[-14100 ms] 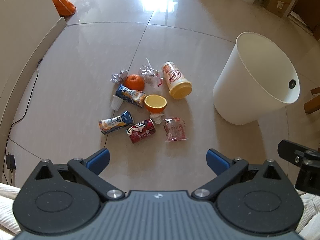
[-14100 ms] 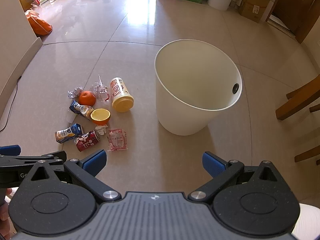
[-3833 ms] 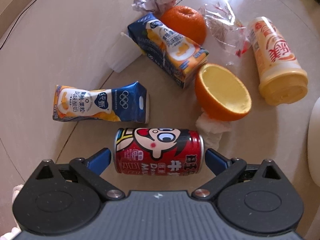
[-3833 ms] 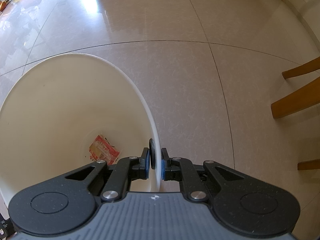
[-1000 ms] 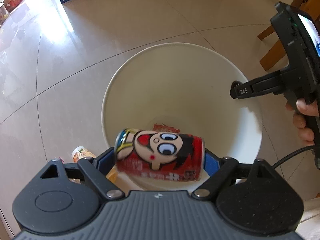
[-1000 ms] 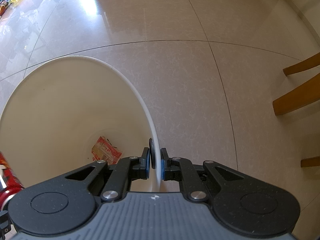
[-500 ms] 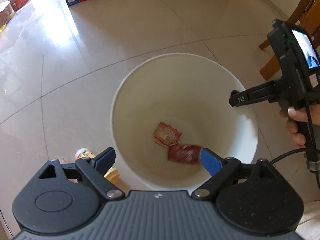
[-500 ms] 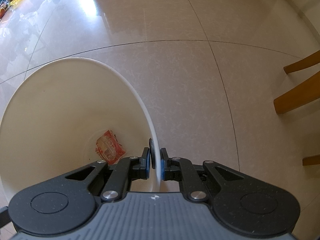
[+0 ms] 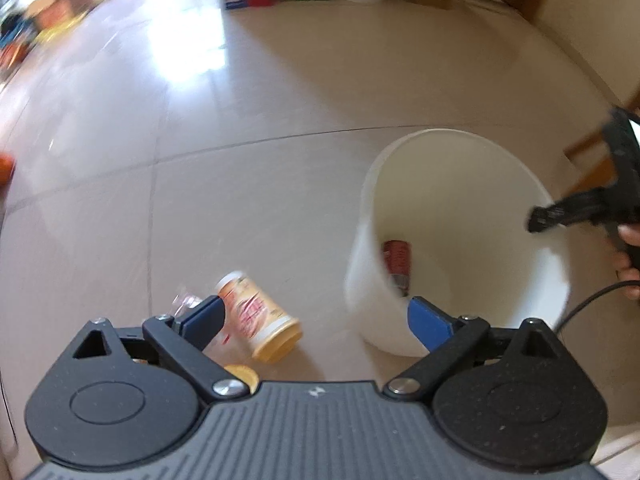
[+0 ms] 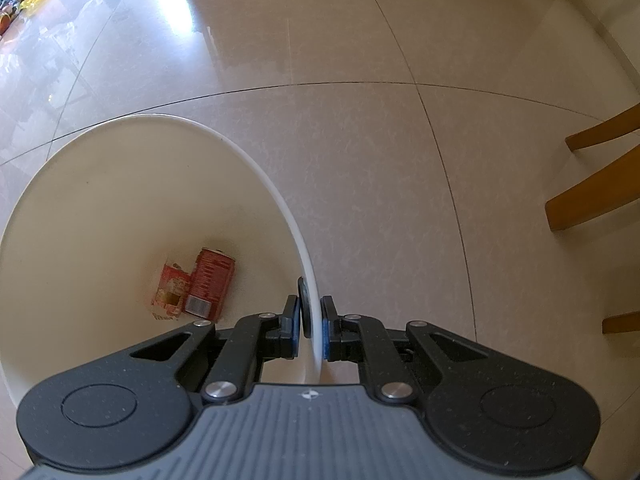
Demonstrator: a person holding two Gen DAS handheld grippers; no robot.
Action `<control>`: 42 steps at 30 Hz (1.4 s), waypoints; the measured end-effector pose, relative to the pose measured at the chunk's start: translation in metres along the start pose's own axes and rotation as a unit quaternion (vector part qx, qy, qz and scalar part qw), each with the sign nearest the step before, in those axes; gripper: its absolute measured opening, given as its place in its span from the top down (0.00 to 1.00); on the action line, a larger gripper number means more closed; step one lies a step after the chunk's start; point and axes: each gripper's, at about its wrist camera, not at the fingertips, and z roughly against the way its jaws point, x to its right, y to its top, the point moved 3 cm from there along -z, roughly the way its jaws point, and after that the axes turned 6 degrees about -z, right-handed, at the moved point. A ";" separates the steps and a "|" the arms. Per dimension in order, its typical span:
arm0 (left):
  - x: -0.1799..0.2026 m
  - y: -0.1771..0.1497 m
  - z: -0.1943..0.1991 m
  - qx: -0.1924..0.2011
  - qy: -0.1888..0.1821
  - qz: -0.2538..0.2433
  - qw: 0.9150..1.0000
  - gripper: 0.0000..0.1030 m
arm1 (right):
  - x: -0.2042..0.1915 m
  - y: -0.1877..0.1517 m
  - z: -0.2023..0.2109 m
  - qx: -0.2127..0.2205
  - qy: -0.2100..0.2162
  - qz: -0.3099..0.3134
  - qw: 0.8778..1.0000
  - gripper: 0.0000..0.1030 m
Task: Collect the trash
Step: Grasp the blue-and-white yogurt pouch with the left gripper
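**Can in the bin, left claw empty**

While my right claw [image 10: 310, 326] pinches the rim of the white bin [image 10: 100, 184], with one pad inside the wall and one outside, my left claw [image 9: 316, 316] hangs over the floor [image 9: 248, 184] with its blue fingers [image 9: 430, 322] spread wide. Its jaws have just been opening further, and nothing sits between them. The red can [image 10: 210, 282] lies at the bottom of the bin, ahead and to the left of my right claw, touching a crumpled red-and-white wrapper [image 10: 172, 290] on its left side. From the left wrist view, which is blurred, the bin stands ahead and to the right of the left claw, and I can make out the can inside it. A yellow-capped bottle [image 9: 256, 316] lies on its side on the floor just ahead of the left finger, with a clear crinkled wrapper [image 9: 185, 303] beside it. A hand [image 9: 628, 256] grips the right tool's handle at the far right.
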 end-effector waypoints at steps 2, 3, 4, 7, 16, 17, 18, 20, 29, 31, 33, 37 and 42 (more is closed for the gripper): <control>-0.022 -0.016 -0.003 -0.002 0.006 0.025 1.000 0.05 | 0.000 0.000 0.000 0.000 0.000 0.000 1.000 0.88; -0.033 -0.026 -0.005 -0.002 0.015 0.039 0.999 0.05 | 0.000 0.000 0.000 0.000 0.000 0.000 1.000 0.88; -0.044 -0.035 -0.008 -0.002 0.024 0.053 0.998 0.05 | 0.000 0.000 0.000 0.000 0.000 0.000 1.000 0.88; -0.081 -0.069 -0.023 -0.013 0.045 0.110 0.993 0.05 | -0.001 0.000 0.001 0.000 0.000 0.000 1.000 0.88; -0.144 -0.175 -0.099 -0.068 0.058 0.166 0.982 0.05 | -0.003 -0.001 0.002 0.003 -0.006 0.007 1.000 0.88; -0.148 -0.184 -0.108 -0.074 0.057 0.167 0.982 0.05 | -0.004 -0.001 0.002 0.003 -0.006 0.007 1.000 0.87; -0.152 -0.194 -0.118 -0.083 0.057 0.170 0.980 0.05 | -0.005 -0.001 0.002 0.004 -0.008 0.008 1.000 0.87; -0.155 -0.205 -0.134 -0.095 0.059 0.171 0.979 0.05 | -0.007 -0.002 0.002 0.005 -0.011 0.010 1.000 0.87; -0.155 -0.229 -0.183 -0.122 0.087 0.169 0.974 0.05 | -0.013 -0.003 0.003 0.008 -0.021 0.017 1.000 0.86; -0.158 -0.233 -0.181 -0.110 0.100 0.196 0.969 0.05 | -0.013 -0.002 0.003 0.009 -0.023 0.019 1.000 0.86; -0.164 -0.236 -0.180 -0.113 0.104 0.228 0.962 0.05 | -0.013 -0.001 0.003 0.009 -0.023 0.015 1.000 0.85; -0.180 -0.252 -0.183 -0.123 0.092 0.300 0.941 0.05 | -0.012 -0.003 0.003 0.010 -0.023 0.014 1.000 0.85; -0.181 -0.263 -0.188 -0.132 0.099 0.311 0.936 0.04 | -0.010 -0.003 0.003 0.010 -0.020 0.012 1.000 0.86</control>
